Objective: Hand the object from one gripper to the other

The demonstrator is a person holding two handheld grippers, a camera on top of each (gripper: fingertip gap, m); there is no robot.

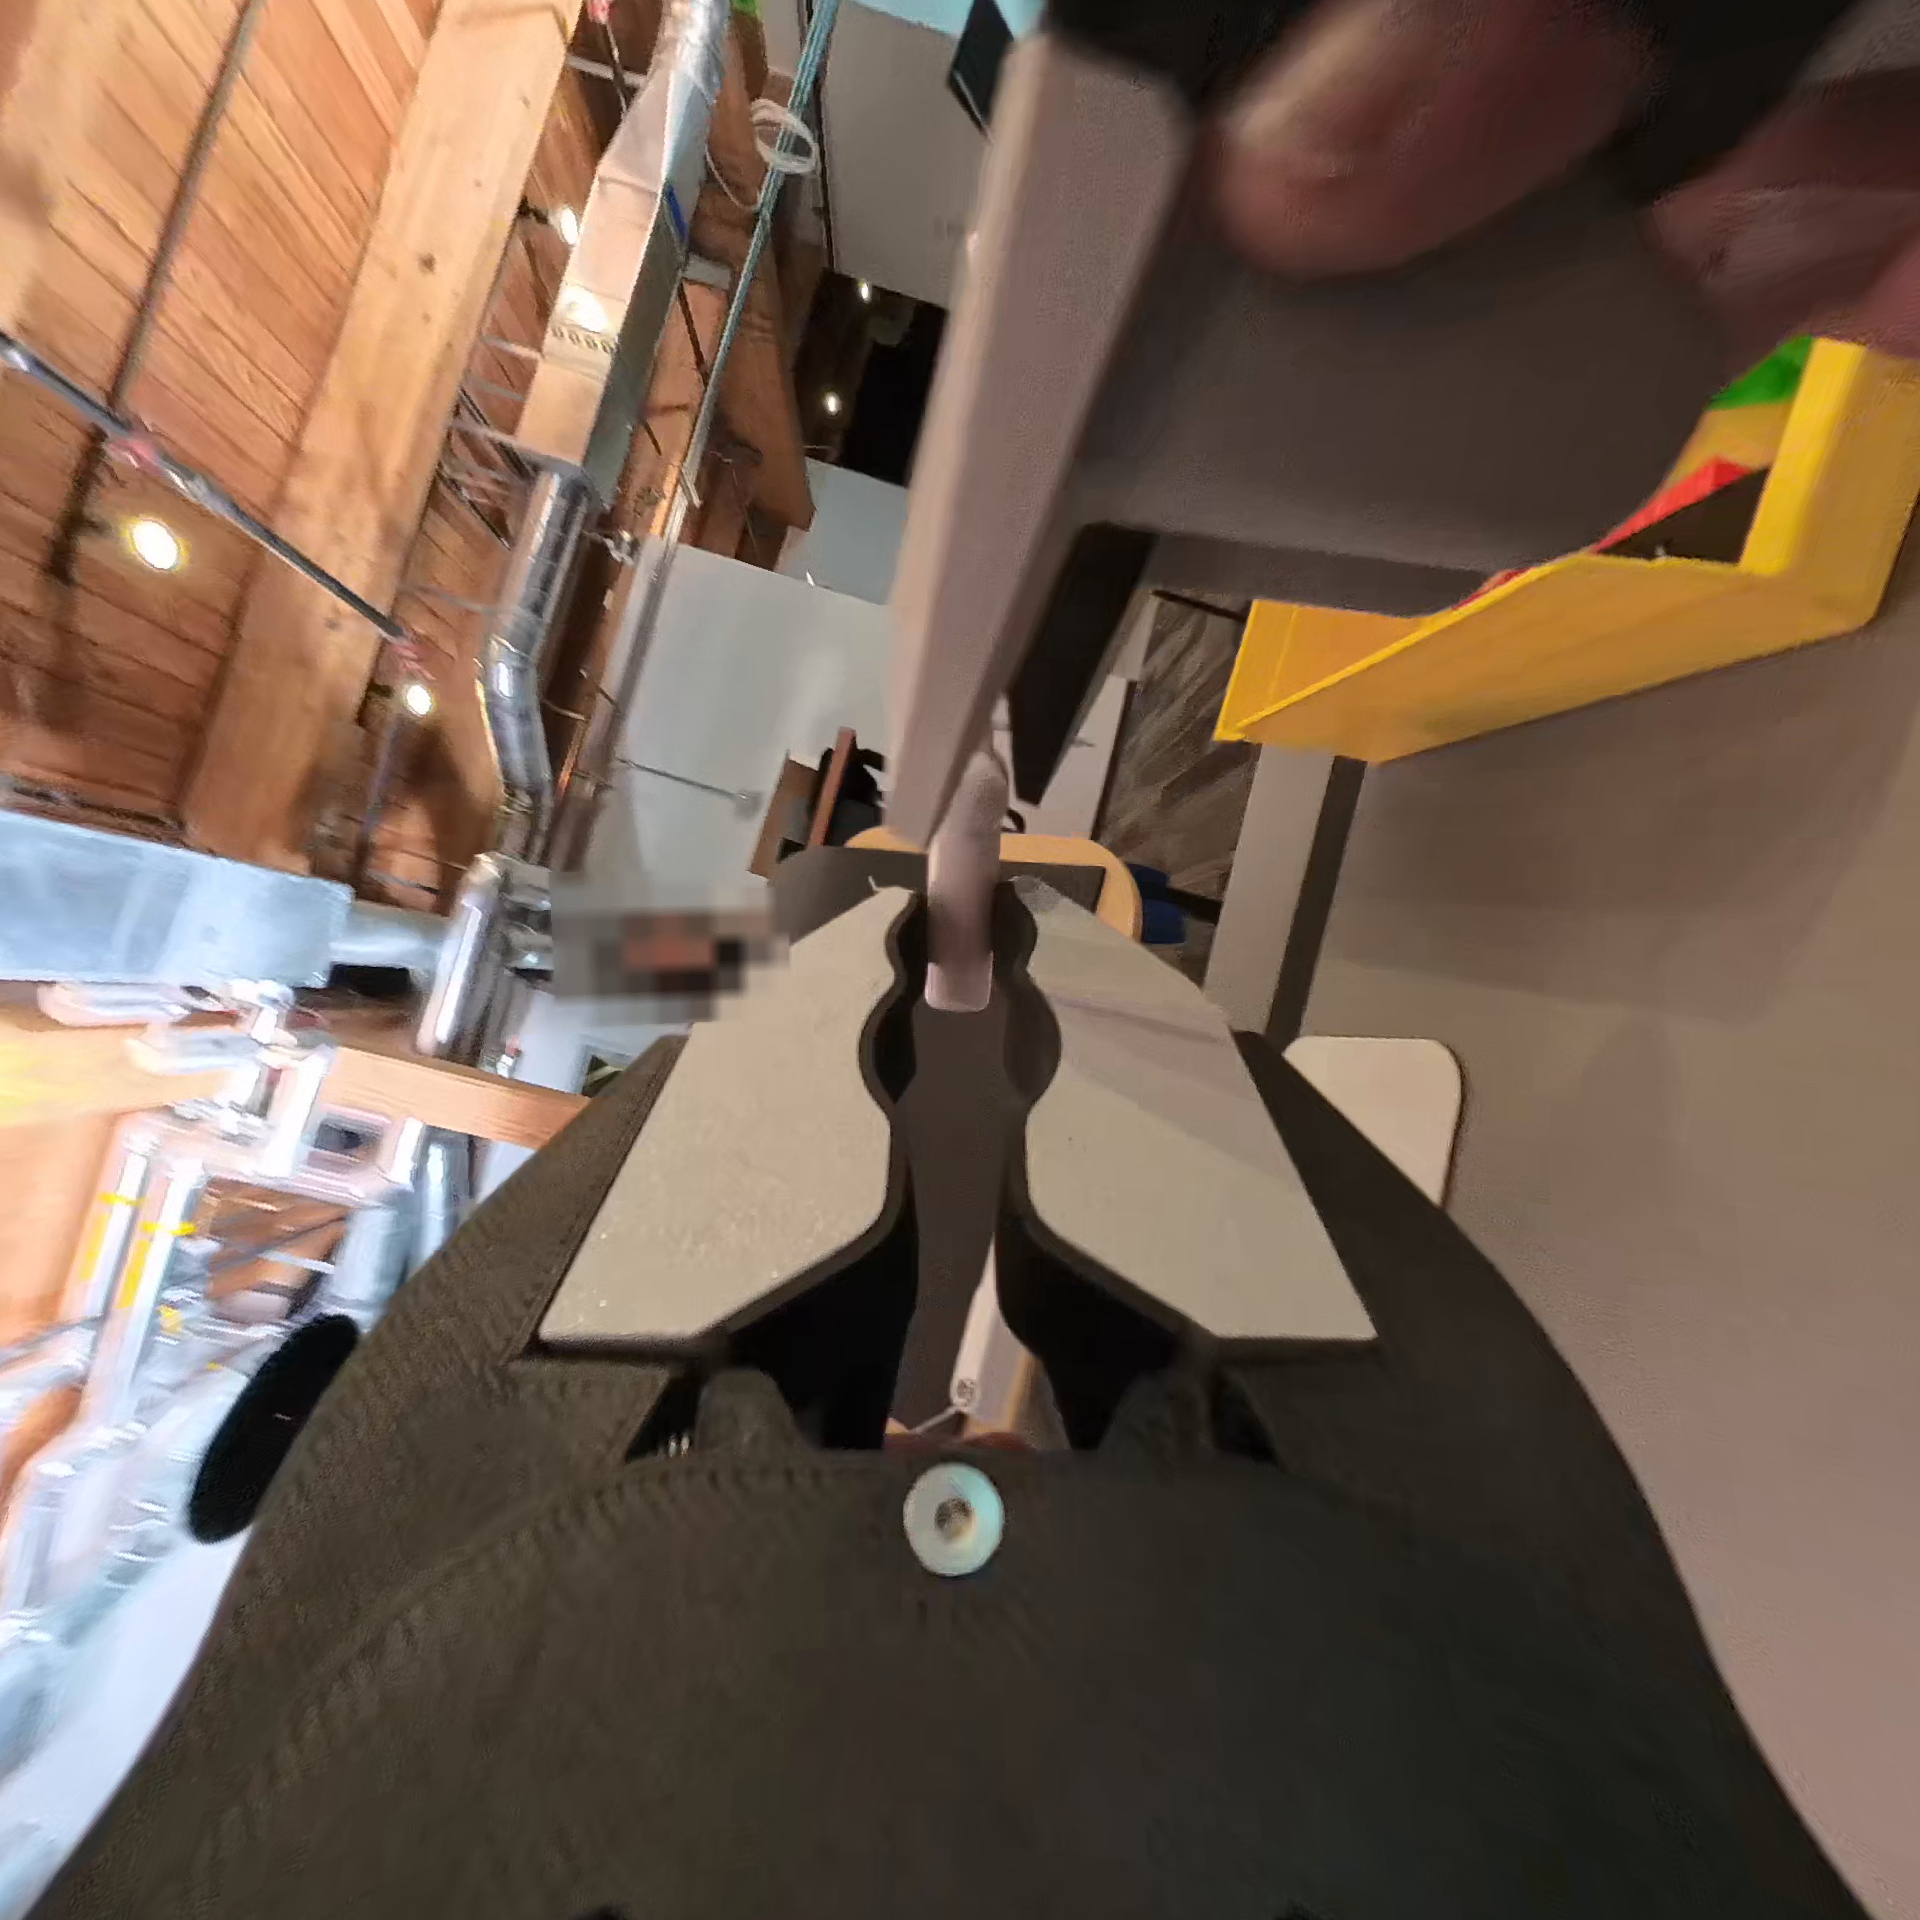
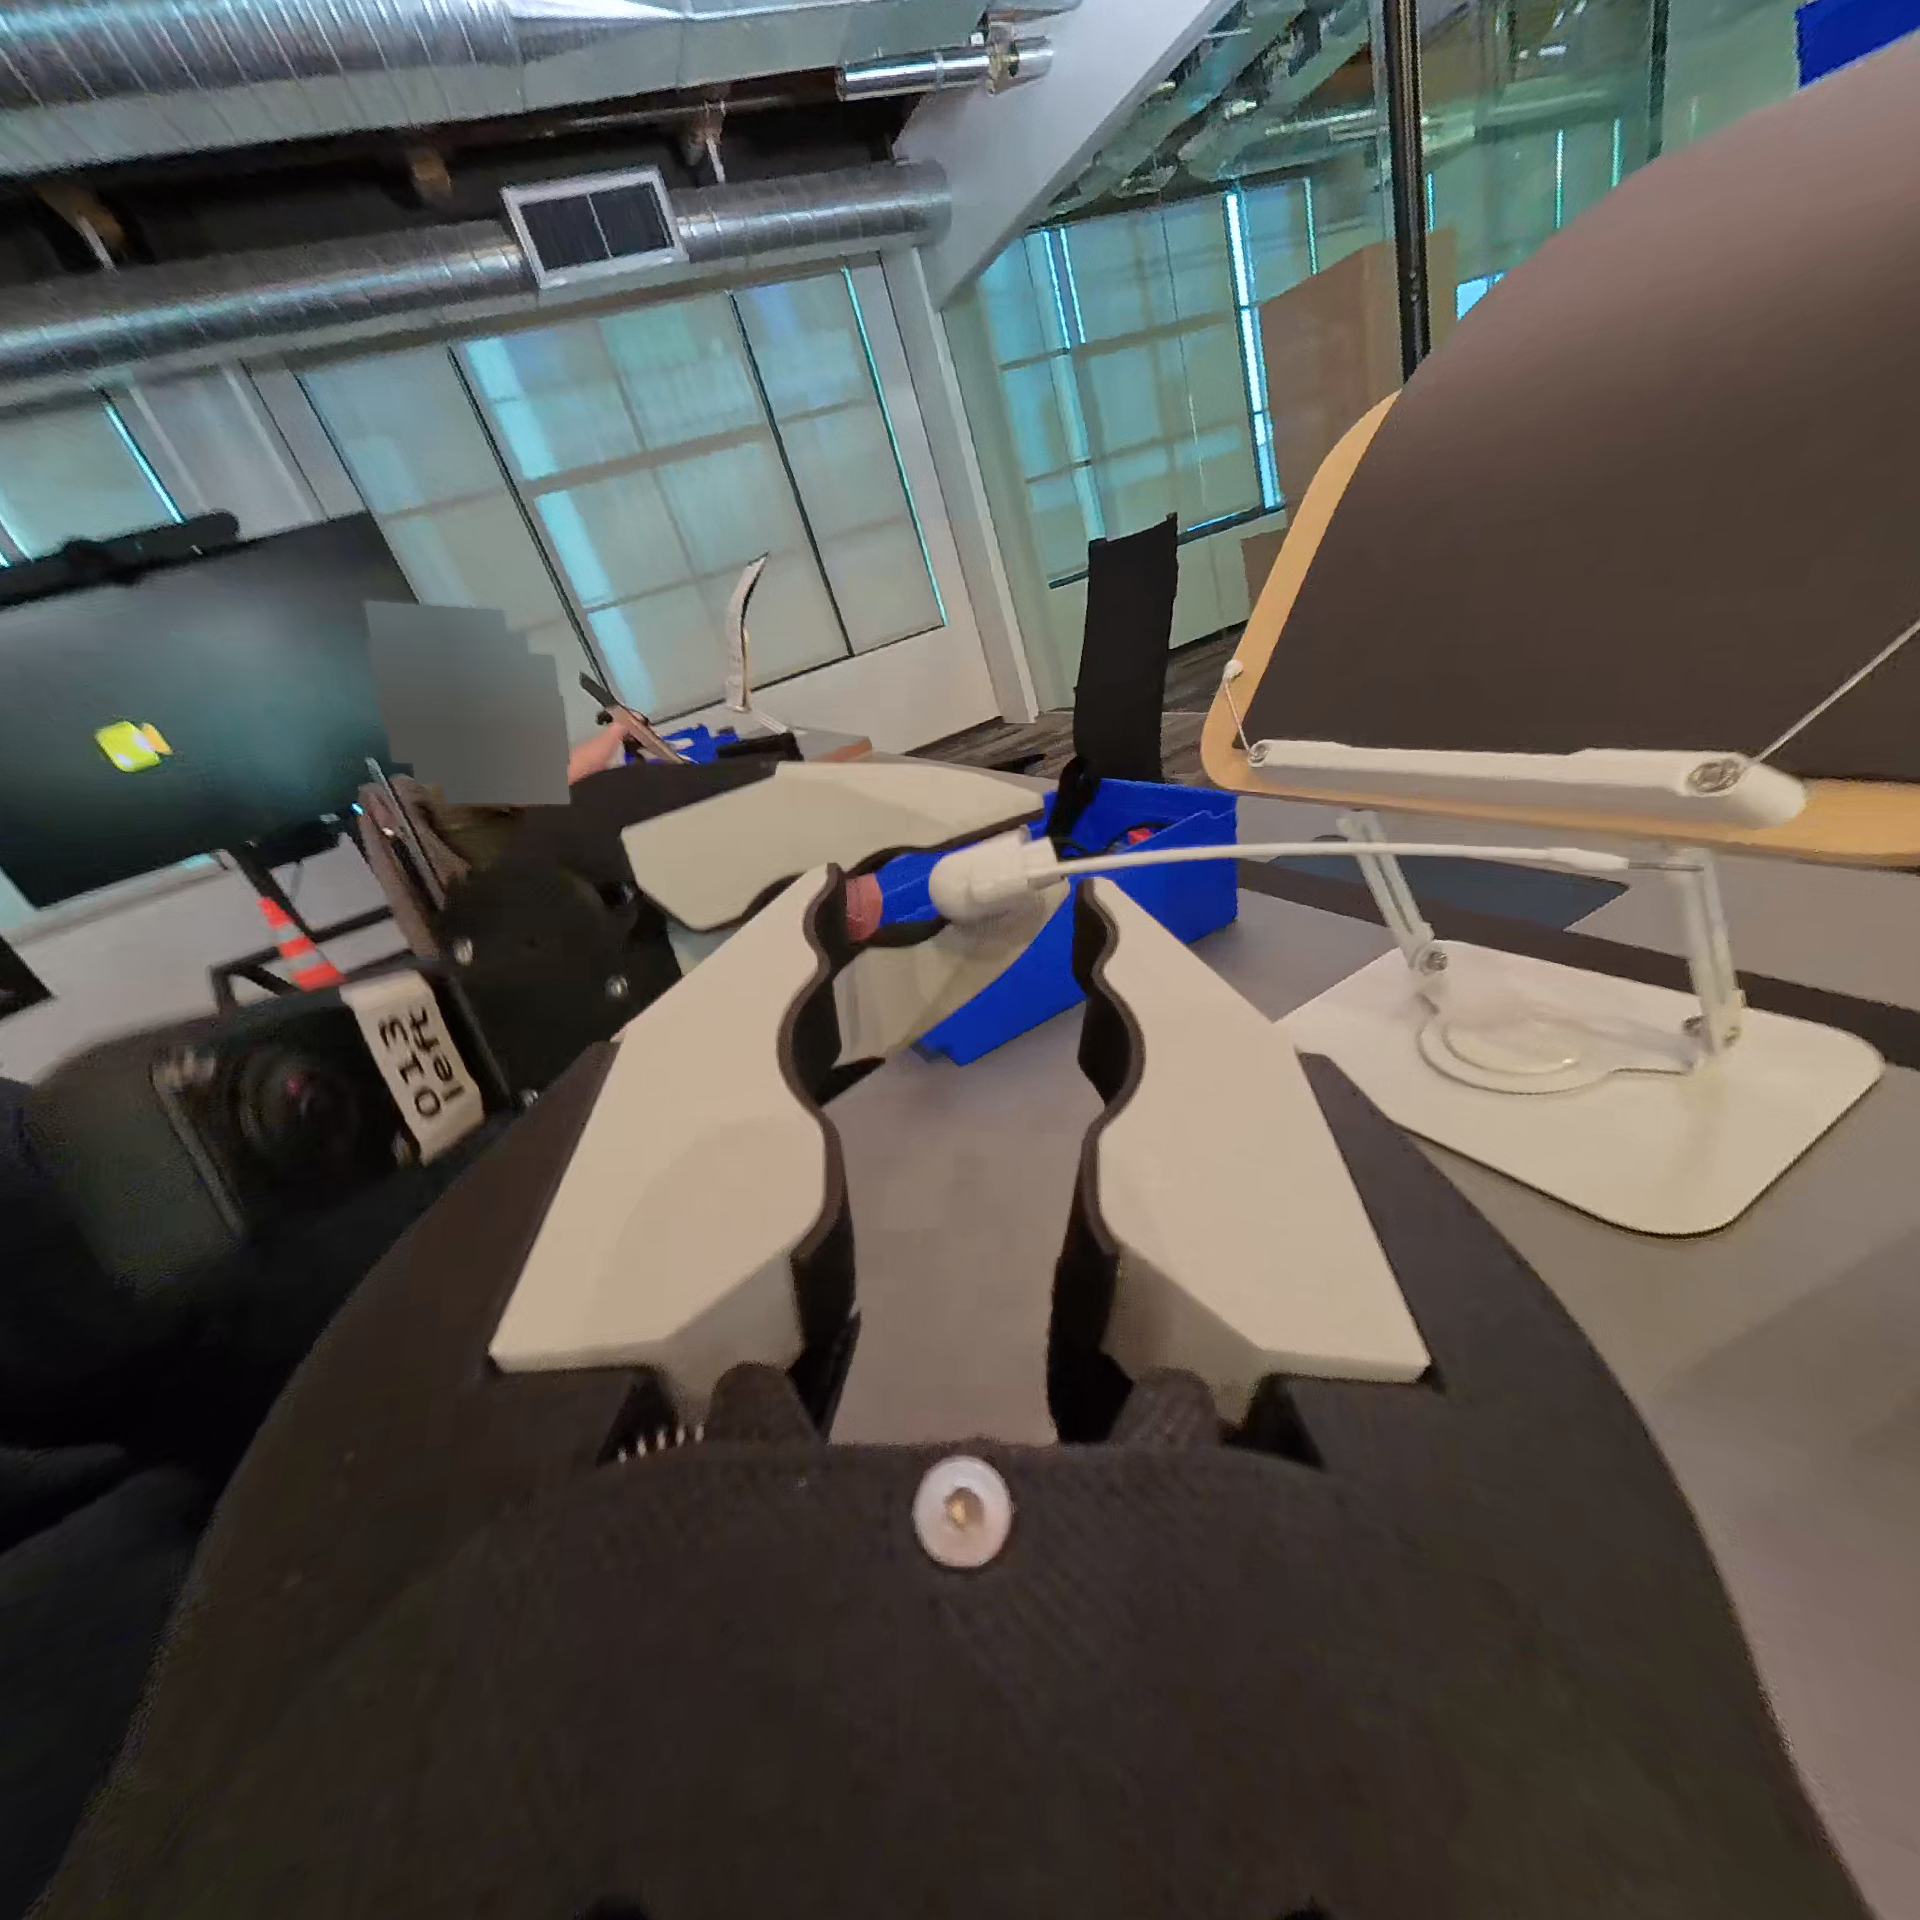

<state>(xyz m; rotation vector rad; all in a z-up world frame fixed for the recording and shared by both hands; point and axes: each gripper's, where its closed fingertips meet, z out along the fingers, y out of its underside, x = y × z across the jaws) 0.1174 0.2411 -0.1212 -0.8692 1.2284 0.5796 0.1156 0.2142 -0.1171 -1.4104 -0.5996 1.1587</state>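
Note:
The object is a white plug [image 2: 982, 883] on a thin white cable [image 2: 1351, 850] that trails to the right. My left gripper [image 1: 956, 940] is shut on the plug's stub end [image 1: 954, 966], which sits between its tips. In the right wrist view the left gripper [image 2: 810, 831] reaches in from the left and holds the plug up above the grey table [image 2: 956, 1195]. My right gripper [image 2: 956, 914] is open, with the plug between its spread fingertips and touching neither. One grey right finger [image 1: 997, 468] shows beside the plug in the left wrist view.
A blue bin [image 2: 1153, 914] stands just behind the plug. A white stand [image 2: 1621, 1132] carries a tilted dark board on the right. A yellow tray [image 1: 1507, 644] with coloured pieces lies on the table. A hand [image 1: 1403, 156] grips the right gripper. A person sits beyond, by a dark monitor [image 2: 156, 707].

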